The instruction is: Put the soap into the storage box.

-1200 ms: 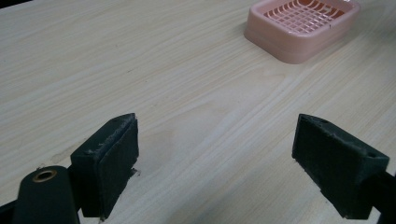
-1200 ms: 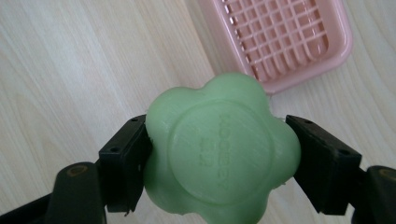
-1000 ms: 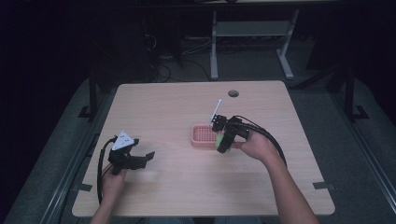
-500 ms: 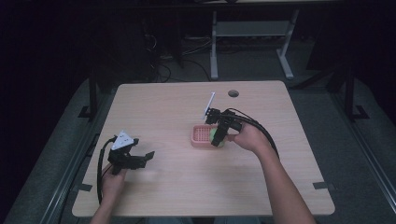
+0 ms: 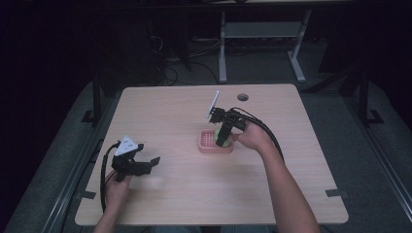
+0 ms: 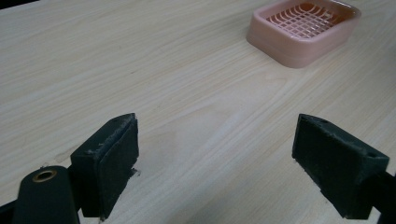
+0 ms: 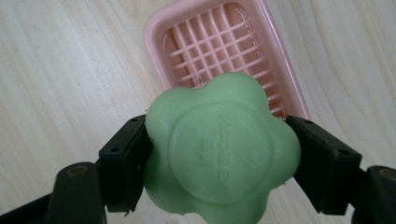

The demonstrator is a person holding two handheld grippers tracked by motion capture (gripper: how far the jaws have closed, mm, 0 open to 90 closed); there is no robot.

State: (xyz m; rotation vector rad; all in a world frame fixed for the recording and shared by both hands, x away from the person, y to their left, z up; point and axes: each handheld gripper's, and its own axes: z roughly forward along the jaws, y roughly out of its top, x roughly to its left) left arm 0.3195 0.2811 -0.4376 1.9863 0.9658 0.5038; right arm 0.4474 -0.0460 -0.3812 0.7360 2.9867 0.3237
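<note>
Now green soap (image 7: pixel 222 149) sits clamped between right tongs (image 7: pixel 219 154).

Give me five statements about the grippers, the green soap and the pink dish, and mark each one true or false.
1. The right gripper is shut on the green soap. True.
2. The pink soap dish already has a soap bar lying in it. False: its grid is bare, and the soap is in the jaws above it.
3. The left gripper holds a sponge. False: its jaws stand wide apart with nothing between them.
4. The soap has a lobed, flower-like outline with raised lettering on its face. True.
5. The left gripper sits right over the dish. False: it rests near the table's front left, apart from the dish.
</note>
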